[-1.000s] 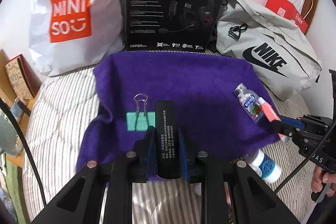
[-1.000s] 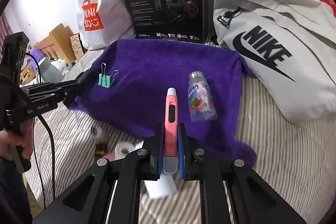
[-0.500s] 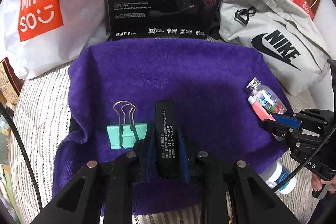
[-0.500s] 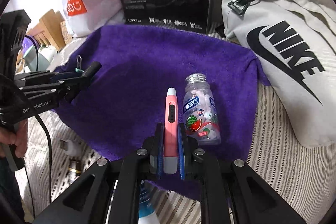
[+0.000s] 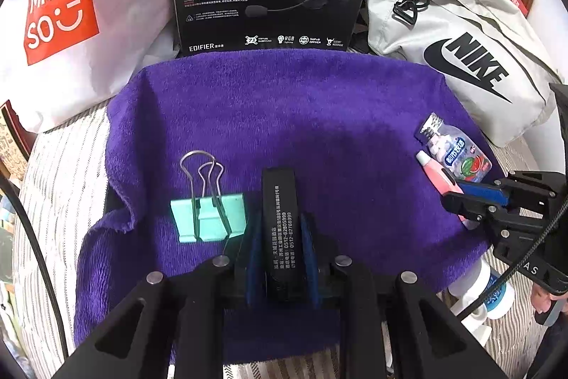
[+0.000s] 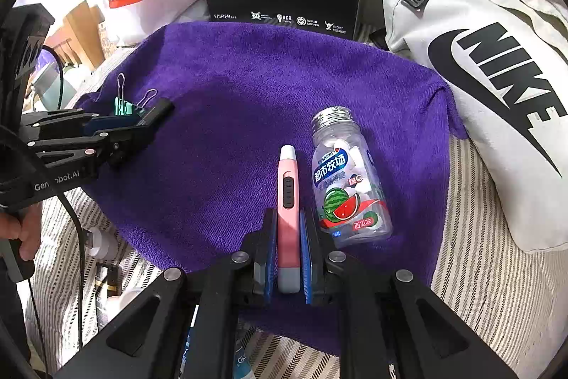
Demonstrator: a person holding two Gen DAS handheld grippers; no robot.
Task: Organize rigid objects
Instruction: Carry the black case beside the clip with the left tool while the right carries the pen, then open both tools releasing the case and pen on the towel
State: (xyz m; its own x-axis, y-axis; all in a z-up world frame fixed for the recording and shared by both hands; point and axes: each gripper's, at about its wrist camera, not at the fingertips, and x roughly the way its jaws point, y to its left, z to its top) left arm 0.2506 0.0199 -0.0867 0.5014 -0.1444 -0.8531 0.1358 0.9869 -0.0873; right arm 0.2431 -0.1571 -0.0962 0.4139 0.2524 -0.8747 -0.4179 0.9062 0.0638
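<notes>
Both tools dropped lower over purple towel (image 5: 319, 116). Your left tool (image 5: 280, 237) grips black bar (image 5: 278, 201) beside binder clip (image 5: 207, 215); right tool (image 6: 288, 237) clamps pink pen (image 6: 288, 190) beside candy bottle (image 6: 346, 180). Release looks due.

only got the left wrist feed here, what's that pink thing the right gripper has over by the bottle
Observer: The right wrist view shows it is a pink pen-shaped tool with a dark slider button on top, clamped by the right gripper.
Operator: is it touching the bottle
Observer: No. A thin strip of purple towel shows between it and the candy bottle, which lies on its side.
Operator: anything off the towel near my side i'm missing
Observer: Yes. Below the left gripper, small items lie on the striped bedding, including a white plug-like piece.
</notes>
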